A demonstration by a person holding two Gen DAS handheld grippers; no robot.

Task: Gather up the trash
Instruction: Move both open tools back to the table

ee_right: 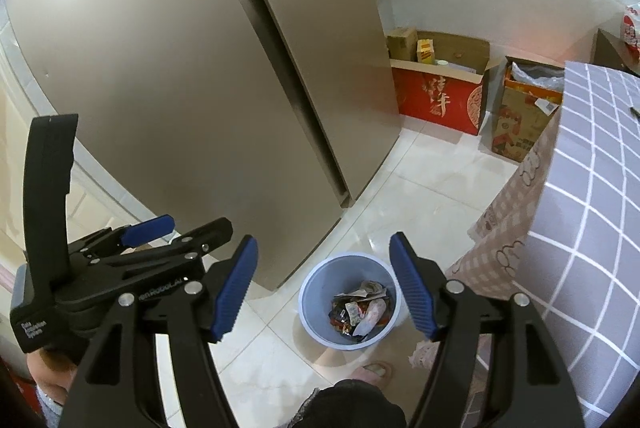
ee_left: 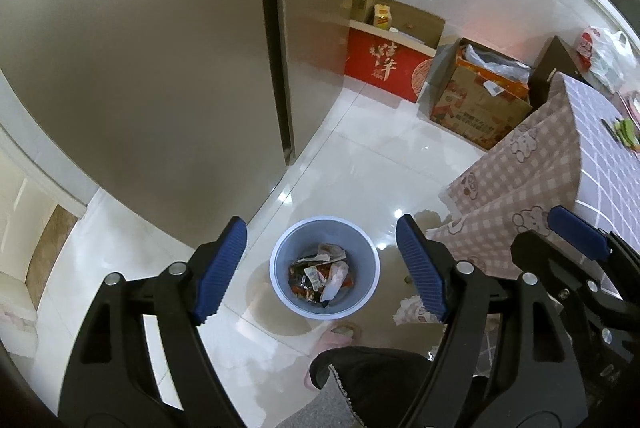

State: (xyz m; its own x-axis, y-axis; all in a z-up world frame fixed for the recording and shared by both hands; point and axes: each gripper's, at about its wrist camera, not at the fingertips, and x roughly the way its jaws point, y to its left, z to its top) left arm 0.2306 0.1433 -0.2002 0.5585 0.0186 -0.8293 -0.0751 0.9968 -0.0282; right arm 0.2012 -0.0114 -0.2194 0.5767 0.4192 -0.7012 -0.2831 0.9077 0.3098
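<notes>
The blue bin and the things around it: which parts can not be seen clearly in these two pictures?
- Blue bin: its bottom is hidden under the wrappers, both views.
- Wrappers: print too small to read.
- Slipper: partly covered by dark clothing, both views.
- Table: cut off by the right edge, both views.
- Red box: contents partly hidden behind its wall.

Both wrist cameras high, angled down at floor; share bin [ee_left: 324,268], fridge [ee_right: 200,68].
</notes>
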